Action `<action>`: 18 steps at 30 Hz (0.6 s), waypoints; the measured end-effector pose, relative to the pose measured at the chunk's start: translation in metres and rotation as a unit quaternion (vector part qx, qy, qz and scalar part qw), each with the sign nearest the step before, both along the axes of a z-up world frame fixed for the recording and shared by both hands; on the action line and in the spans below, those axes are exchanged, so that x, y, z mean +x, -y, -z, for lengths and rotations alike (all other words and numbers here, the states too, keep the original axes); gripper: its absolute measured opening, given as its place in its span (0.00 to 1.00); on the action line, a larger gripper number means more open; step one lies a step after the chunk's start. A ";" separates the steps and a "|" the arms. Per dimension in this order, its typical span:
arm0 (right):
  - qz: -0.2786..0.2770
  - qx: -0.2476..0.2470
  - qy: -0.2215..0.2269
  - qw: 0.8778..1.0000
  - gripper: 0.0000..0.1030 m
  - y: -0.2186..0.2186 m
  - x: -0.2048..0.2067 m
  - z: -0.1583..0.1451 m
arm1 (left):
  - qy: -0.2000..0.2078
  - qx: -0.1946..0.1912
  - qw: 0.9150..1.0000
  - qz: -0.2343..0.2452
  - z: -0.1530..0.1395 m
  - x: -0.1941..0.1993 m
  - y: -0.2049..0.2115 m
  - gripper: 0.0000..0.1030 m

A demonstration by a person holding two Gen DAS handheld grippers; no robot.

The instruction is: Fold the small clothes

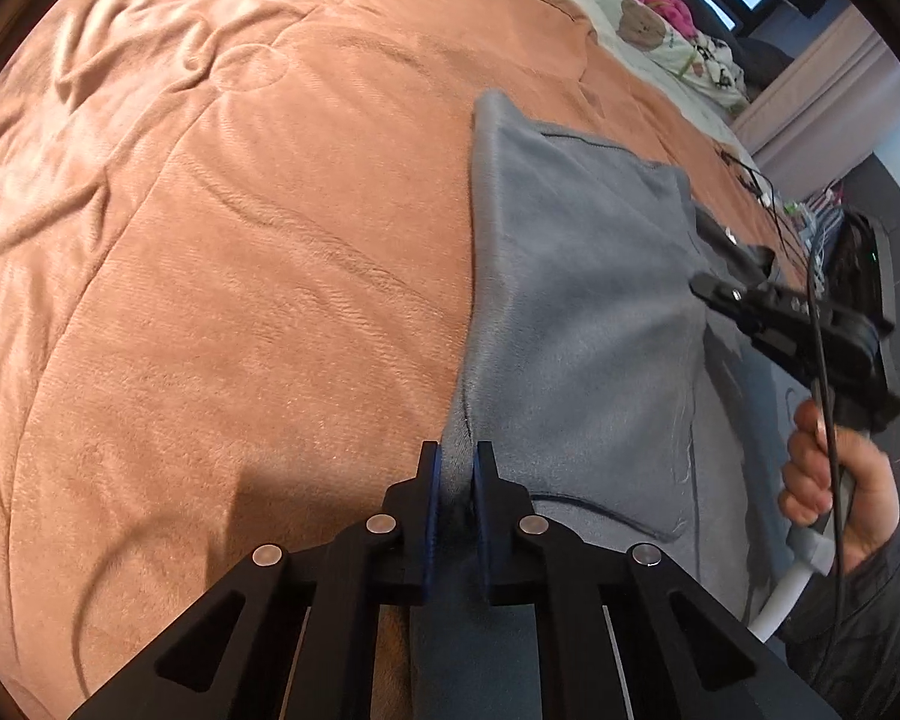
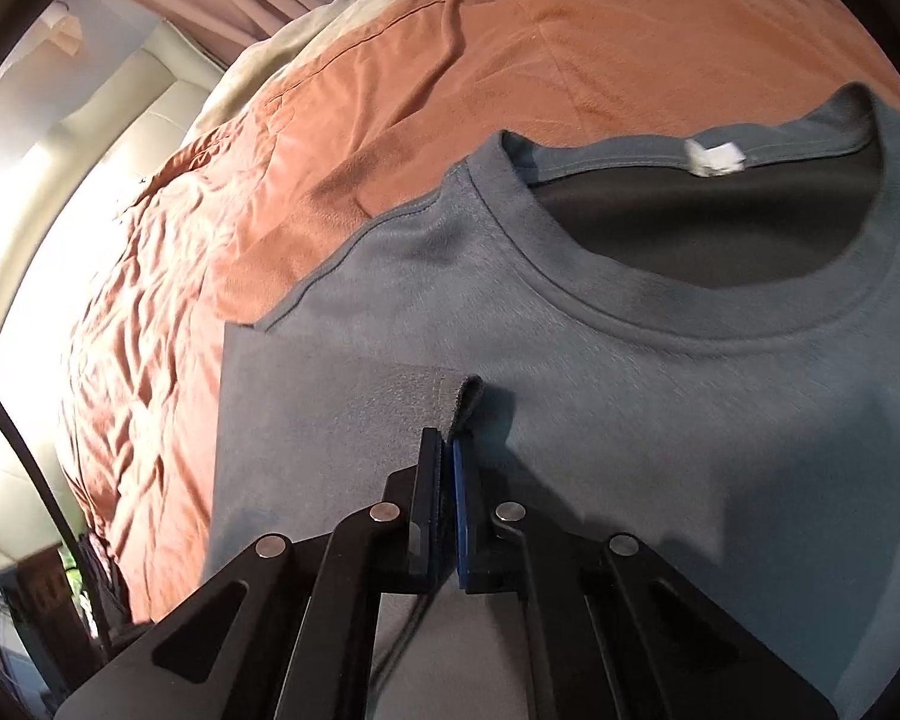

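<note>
Both hand-held grippers, left [image 1: 456, 468] & right [image 2: 447, 450], clamp grey shirt [image 2: 660, 372] edges.

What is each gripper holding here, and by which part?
Both hold the grey shirt: left gripper pinches its side edge, right gripper its folded sleeve cuff.

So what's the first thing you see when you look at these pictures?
A grey shirt spread on a big orange blanket. The left gripper pinches the shirt's side edge; the right gripper pinches a fold below the round collar with its white tag.
</note>
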State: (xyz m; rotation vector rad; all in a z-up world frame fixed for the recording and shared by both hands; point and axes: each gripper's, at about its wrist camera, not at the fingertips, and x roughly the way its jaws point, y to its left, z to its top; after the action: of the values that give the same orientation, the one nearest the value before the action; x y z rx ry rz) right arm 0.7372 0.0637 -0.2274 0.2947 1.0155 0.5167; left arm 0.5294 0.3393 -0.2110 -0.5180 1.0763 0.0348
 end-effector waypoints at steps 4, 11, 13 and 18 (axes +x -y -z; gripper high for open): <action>0.008 -0.034 0.013 0.999 0.01 -0.003 -0.006 -0.004 | -0.012 0.002 1.000 0.007 0.006 0.002 0.001 0.11; 0.000 -0.040 0.008 0.999 0.68 -0.004 -0.016 -0.011 | 0.001 0.006 1.000 -0.003 -0.007 0.000 -0.002 0.24; -0.007 -0.041 0.028 0.999 0.68 0.001 -0.024 -0.018 | 0.005 0.007 1.000 -0.008 -0.009 0.001 -0.005 0.25; -0.008 -0.056 0.031 0.998 0.68 0.025 -0.042 -0.027 | 0.006 0.045 0.999 -0.006 -0.014 0.009 0.006 0.25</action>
State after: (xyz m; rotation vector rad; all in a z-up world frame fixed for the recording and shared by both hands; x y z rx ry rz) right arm 0.6954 0.0387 -0.2000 0.1703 0.9827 0.4798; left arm 0.5386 0.3336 -0.1972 -0.4436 1.0559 0.0897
